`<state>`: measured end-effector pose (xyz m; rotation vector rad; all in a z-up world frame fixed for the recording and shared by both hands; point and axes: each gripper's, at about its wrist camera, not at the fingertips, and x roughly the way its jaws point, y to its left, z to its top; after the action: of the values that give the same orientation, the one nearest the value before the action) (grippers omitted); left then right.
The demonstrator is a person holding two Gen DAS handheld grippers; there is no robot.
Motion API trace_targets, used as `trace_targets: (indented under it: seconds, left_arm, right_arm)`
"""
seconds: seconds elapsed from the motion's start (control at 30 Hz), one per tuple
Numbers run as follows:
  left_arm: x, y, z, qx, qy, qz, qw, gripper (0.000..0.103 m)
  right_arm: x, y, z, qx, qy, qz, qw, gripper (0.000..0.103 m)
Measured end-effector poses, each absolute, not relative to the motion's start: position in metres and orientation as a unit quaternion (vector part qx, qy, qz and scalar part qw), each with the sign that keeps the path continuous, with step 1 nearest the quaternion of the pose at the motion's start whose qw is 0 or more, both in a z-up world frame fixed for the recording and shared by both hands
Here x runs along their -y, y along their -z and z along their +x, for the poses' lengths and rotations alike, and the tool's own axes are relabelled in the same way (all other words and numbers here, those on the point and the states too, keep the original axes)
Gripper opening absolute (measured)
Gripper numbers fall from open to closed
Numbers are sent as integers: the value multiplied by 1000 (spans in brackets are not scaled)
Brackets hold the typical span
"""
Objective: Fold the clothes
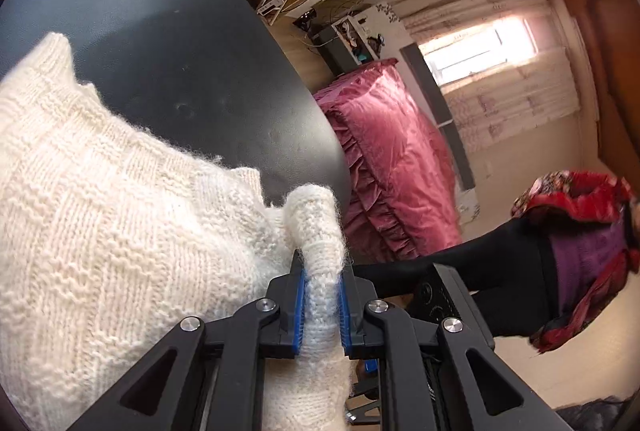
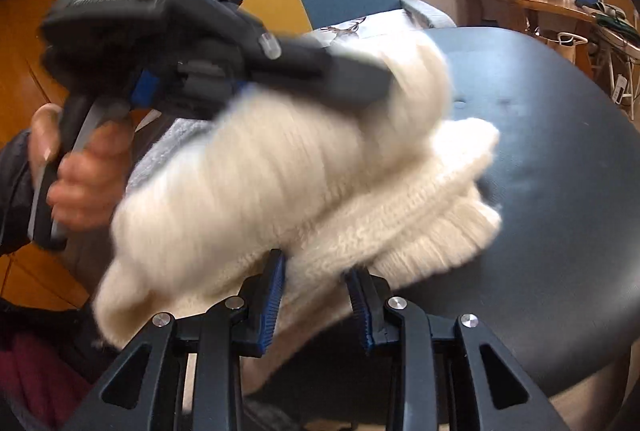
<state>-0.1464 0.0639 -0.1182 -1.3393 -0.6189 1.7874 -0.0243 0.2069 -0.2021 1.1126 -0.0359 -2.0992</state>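
Left wrist view is showing one cream knit sweater (image 1: 120, 211) lying bunched on the dark round desk (image 1: 180, 51), its bulk spreading away to the left. The left claw (image 1: 322, 271) is clamping narrowly on one rolled fold of the knit, which is pointing up and away along the fingers. Right wrist view is showing the same sweater (image 2: 320, 191) piled in layers at the desk's (image 2: 560, 191) near edge, long axis running from lower left to upper right. The right claw (image 2: 316, 279) is standing partly open, with knit lying between its pads; contact cannot be told. One hand (image 2: 80, 171) is gripping the left claw's handle.
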Motion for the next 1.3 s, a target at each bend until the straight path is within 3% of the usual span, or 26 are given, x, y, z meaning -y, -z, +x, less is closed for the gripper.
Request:
trace_targets:
  seconds: [0.1, 0.23, 0.37, 0.53, 0.63, 0.73, 0.83, 1.0, 1.13, 1.3]
  left_arm:
    - [-86, 123, -139, 174, -719, -546, 392, 13]
    - [-88, 117, -137, 148, -729, -545, 387, 15]
    - [-79, 94, -138, 139, -740, -531, 388, 44]
    - [-33, 52, -143, 144, -781, -483, 370, 52]
    - [-1, 55, -146, 99, -820, -472, 309, 58]
    - [26, 68, -146, 51, -845, -470, 248, 58]
    - [38, 102, -136, 19, -834, -503, 226, 58]
    - [34, 122, -97, 29, -815, -519, 256, 58]
    - [44, 119, -68, 44, -820, -511, 255, 58]
    - [62, 95, -40, 91, -836, -478, 251, 58]
  right_arm:
    - [-207, 197, -23, 28, 815, 435, 382, 31]
    - [-211, 176, -15, 48, 815, 436, 380, 31]
    - [-215, 148, -4, 32, 829, 427, 359, 31]
    - [-193, 103, 12, -10, 848, 378, 371, 31]
    - [-158, 88, 19, -56, 855, 352, 376, 31]
    - [-119, 91, 10, -110, 851, 361, 365, 31]
    - [-110, 132, -9, -194, 833, 427, 292, 29]
    - [-149, 139, -29, -92, 843, 435, 302, 29]
    - [-141, 135, -36, -116, 832, 441, 316, 29]
    - [-154, 133, -52, -84, 822, 452, 334, 30]
